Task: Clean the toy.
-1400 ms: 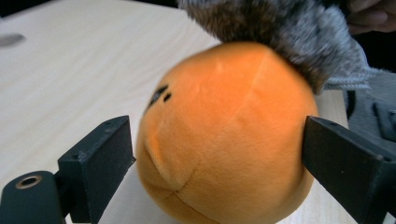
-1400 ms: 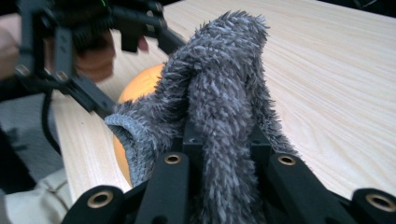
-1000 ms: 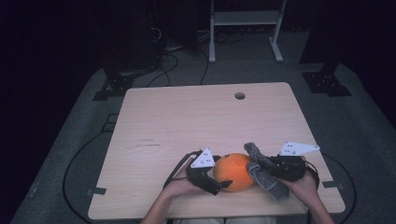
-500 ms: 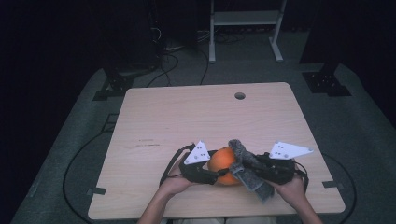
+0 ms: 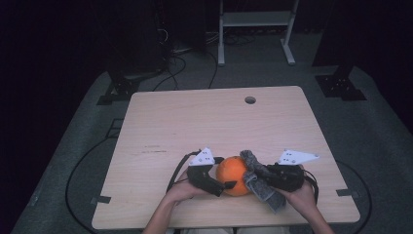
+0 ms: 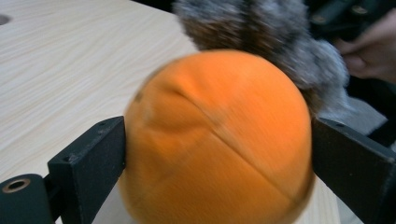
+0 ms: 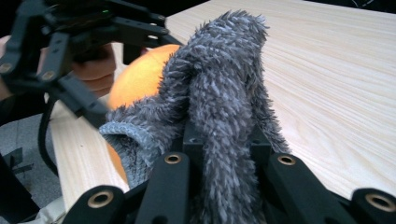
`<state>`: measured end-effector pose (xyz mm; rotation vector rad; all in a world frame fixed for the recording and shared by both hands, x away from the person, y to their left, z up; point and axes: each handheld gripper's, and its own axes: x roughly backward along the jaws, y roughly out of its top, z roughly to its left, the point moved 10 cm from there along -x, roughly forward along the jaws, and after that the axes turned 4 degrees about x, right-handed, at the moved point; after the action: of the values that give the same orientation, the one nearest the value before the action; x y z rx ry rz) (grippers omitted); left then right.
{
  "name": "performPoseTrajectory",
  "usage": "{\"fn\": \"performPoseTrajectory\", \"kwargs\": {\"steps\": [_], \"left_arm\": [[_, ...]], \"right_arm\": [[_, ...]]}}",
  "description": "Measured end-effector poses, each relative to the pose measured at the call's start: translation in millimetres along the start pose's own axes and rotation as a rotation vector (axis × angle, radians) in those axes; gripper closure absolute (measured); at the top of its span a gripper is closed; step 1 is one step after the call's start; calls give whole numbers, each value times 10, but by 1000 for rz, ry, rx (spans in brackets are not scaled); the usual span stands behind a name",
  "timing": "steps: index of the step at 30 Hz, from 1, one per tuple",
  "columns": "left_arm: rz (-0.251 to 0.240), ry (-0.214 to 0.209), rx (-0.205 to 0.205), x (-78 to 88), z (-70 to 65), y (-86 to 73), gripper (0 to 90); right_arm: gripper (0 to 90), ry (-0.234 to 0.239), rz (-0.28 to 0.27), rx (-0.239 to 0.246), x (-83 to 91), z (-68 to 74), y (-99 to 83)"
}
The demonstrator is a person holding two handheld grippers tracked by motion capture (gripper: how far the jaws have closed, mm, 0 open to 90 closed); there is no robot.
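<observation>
Gripping a round orange fabric ball between both jaws, left gripper sits near table's near edge; right gripper clamps fuzzy grey cloth draped against ball's right side.

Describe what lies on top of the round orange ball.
A fuzzy grey cloth, clamped in the right gripper, drapes against the round orange ball's upper right side. The left gripper clamps the ball. The ball's surface under the cloth is hidden.
</observation>
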<state>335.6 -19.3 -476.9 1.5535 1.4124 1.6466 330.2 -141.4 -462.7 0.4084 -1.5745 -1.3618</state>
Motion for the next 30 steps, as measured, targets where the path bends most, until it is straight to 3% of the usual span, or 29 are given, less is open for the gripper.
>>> {"fn": "performPoseTrajectory", "kwargs": {"steps": [4, 5, 8, 11, 14, 16, 17, 19, 22, 24, 30], "left_arm": [[3, -6, -46, -17, -31, -22, 127], [-7, 26, -81, -16, -36, -1, 195], [-6, 52, -81, 19, -71, 61, 296], [-14, 65, -82, 105, -90, 167, 308], [32, 111, -109, 76, -136, 177, 312], [69, 120, -114, 19, -159, 104, 312], [58, 115, -112, 9, -163, 86, 311], [50, 85, -96, 22, -169, 75, 298], [39, 42, -97, 6, -192, 76, 213], [-1, 4, -82, -16, -204, 63, 157], [-33, 85, -115, -121, -121, 35, 151]], "right_arm": [[755, -16, 2, -40, 35, -128, -55], [755, -18, 2, -53, 44, -151, -68], [758, -17, -2, -55, 94, -150, -45], [759, -2, -38, -26, 183, -68, 100], [760, 43, -73, 15, 163, 137, 274], [760, 21, -48, 71, 62, 260, 331], [760, 5, -31, 98, 19, 283, 338], [760, -16, -19, 111, -13, 257, 321], [759, -31, -14, 91, 20, 152, 240], [758, -45, -13, 78, 58, 73, 186], [758, -56, -13, 58, 99, -22, 159]]}}
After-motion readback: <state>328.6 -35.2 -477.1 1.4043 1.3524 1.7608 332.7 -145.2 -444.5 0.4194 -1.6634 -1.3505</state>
